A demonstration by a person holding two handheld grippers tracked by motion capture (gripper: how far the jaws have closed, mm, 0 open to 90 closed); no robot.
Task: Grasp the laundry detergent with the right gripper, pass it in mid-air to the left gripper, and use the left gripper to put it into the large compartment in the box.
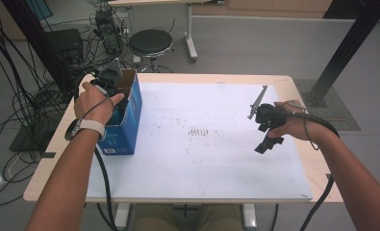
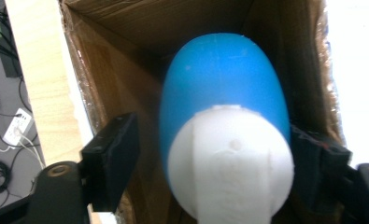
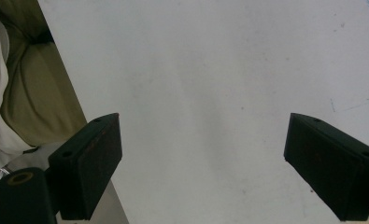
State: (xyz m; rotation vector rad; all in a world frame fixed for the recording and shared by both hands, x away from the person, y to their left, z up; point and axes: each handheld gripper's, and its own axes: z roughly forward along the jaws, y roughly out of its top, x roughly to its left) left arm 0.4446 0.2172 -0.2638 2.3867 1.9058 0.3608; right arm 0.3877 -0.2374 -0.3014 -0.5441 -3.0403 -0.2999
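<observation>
A blue egg-shaped object with a round white end (image 2: 224, 116) sits inside an open cardboard box (image 2: 121, 70), white end toward the camera. The box (image 1: 130, 120), blue outside and brown inside, stands at the table's left edge. My left gripper (image 1: 113, 89) reaches down into its open top. In the left gripper view the left gripper (image 2: 215, 140) has a jaw on each side of the object, with a clear gap at the left jaw, so it is open. My right gripper (image 1: 267, 143) hovers over the white mat (image 1: 202, 139) at the right. In its own view the right gripper (image 3: 203, 140) is open and empty.
The mat (image 3: 219, 70) covers most of the wooden table (image 1: 57, 144). A black stool (image 1: 150, 42) stands beyond the far edge. Tangled cables (image 1: 29, 91) lie on the floor at the left. A black post (image 1: 351, 43) rises at the far right.
</observation>
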